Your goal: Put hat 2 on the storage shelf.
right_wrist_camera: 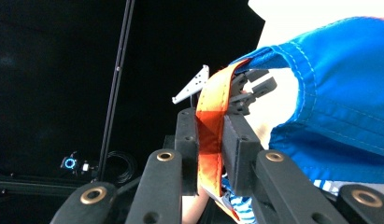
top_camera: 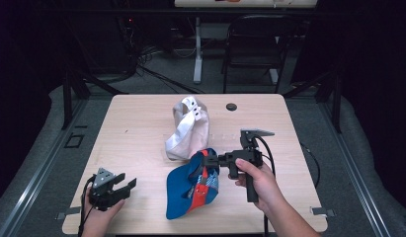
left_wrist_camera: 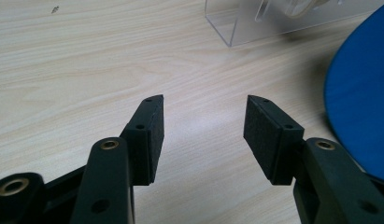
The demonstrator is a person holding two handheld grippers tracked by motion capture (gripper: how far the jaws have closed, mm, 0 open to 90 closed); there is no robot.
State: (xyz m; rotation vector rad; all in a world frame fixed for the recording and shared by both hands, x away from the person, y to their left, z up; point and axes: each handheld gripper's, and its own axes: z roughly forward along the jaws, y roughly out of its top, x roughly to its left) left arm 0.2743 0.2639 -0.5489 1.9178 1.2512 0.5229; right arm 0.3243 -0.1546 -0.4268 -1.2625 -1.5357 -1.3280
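A blue cap [top_camera: 190, 190] with a red and striped underside hangs tilted above the table's front middle, its lower edge near the wood. My right gripper [top_camera: 206, 159] points left and is shut on the cap's orange-red strap [right_wrist_camera: 213, 107], with blue fabric [right_wrist_camera: 339, 102] spreading to the right of the jaws. A beige cap [top_camera: 188, 128] sits on a clear stand [left_wrist_camera: 255, 23] behind it. My left gripper [top_camera: 127, 183] rests low at the front left, open with nothing between its pads [left_wrist_camera: 203, 116]. The blue brim [left_wrist_camera: 362, 98] lies to its right.
The light wooden table [top_camera: 141, 128] has a small black round disc [top_camera: 231, 106] near its back edge. A dark folding chair [top_camera: 255, 44] and a white table leg [top_camera: 197, 49] stand on the floor beyond the table.
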